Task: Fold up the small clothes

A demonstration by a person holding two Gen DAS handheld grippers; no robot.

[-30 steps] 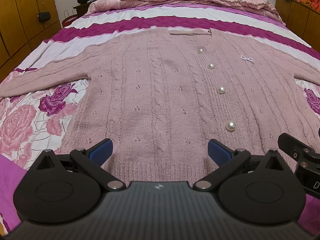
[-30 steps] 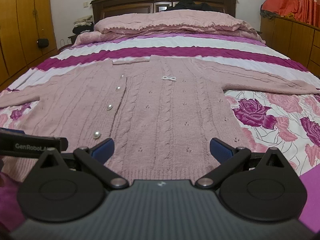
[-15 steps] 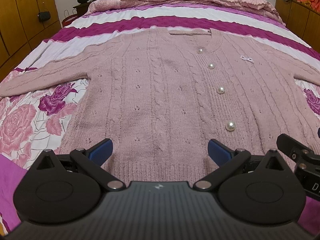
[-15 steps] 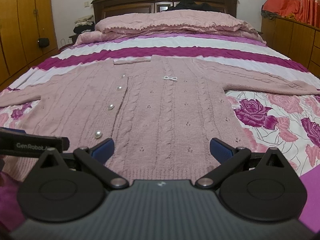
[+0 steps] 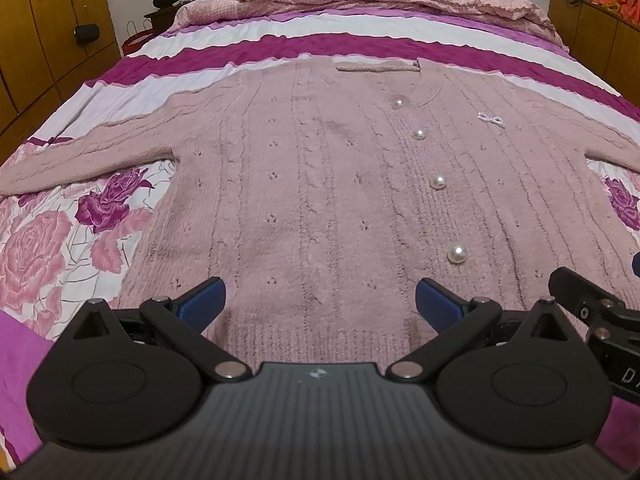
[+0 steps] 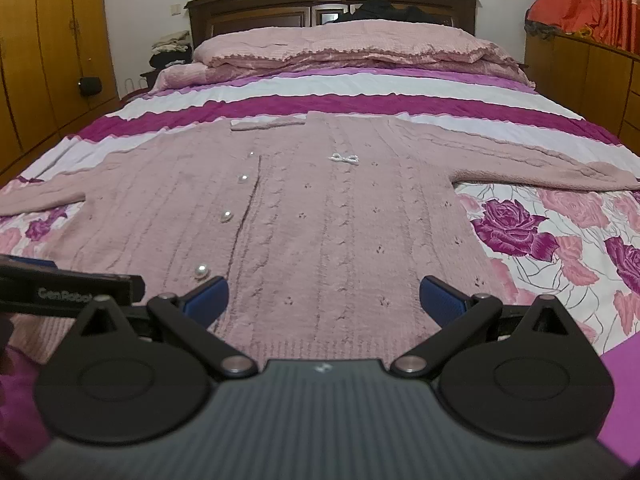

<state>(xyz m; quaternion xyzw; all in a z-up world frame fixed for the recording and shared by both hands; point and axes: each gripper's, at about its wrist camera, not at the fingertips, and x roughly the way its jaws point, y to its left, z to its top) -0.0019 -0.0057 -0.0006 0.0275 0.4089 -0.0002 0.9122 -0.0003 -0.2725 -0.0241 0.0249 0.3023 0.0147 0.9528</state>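
A pink cable-knit cardigan (image 5: 312, 184) (image 6: 320, 216) with pearl buttons lies flat on the bed, face up, both sleeves spread sideways. Its hem is nearest to me. My left gripper (image 5: 318, 300) hovers open just above the hem, left of the button row, with nothing between its blue pads. My right gripper (image 6: 324, 300) is open too, over the hem on the right half of the cardigan. Part of the right gripper shows at the right edge of the left wrist view, and the left gripper's body at the left edge of the right wrist view.
The bed cover (image 5: 60, 240) (image 6: 560, 232) is floral near me and striped magenta and white farther back. A folded pink quilt (image 6: 340, 48) lies before the dark wooden headboard (image 6: 332, 4). Wooden wardrobes (image 6: 48, 52) stand left, low cabinets (image 6: 588, 64) right.
The right wrist view has shifted slightly, as that gripper moved a little. The left gripper and the cardigan have stayed in place.
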